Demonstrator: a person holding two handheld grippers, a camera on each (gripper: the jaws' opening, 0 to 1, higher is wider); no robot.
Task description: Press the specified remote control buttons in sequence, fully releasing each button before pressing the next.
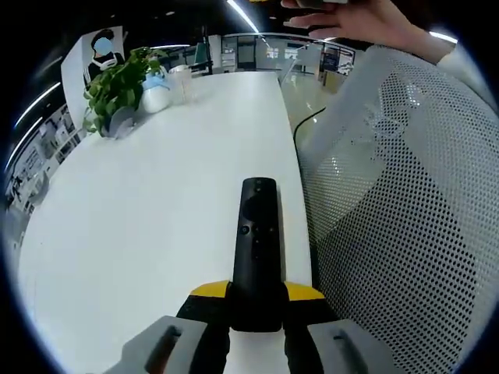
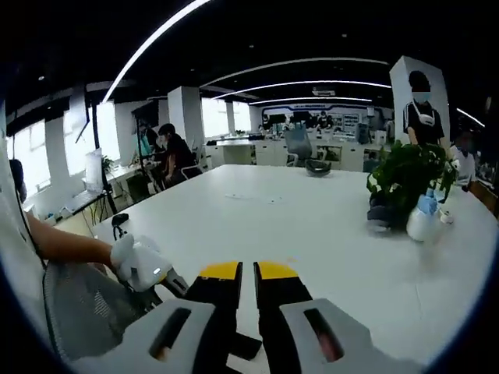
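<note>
A long black remote control (image 1: pixel 257 238) with small round buttons lies lengthwise over the white table (image 1: pixel 156 226), close to its right edge. My left gripper (image 1: pixel 257 294) is shut on the remote's near end, with a yellow-tipped jaw on either side. In the right gripper view my right gripper (image 2: pixel 248 273) hangs above the white table (image 2: pixel 312 226), its yellow tips almost touching and nothing between them. A dark piece (image 2: pixel 243 346), possibly the remote, shows below its jaws. The left gripper (image 2: pixel 144 269), held by a person's arm, enters from the left.
A potted green plant (image 1: pixel 117 86) and a white spray bottle (image 1: pixel 156 93) stand at the table's far end. A white mesh chair back (image 1: pixel 398 218) rises beside the table's right edge, with a hand (image 1: pixel 359 23) above it. A black cable (image 1: pixel 308 121) runs over the floor.
</note>
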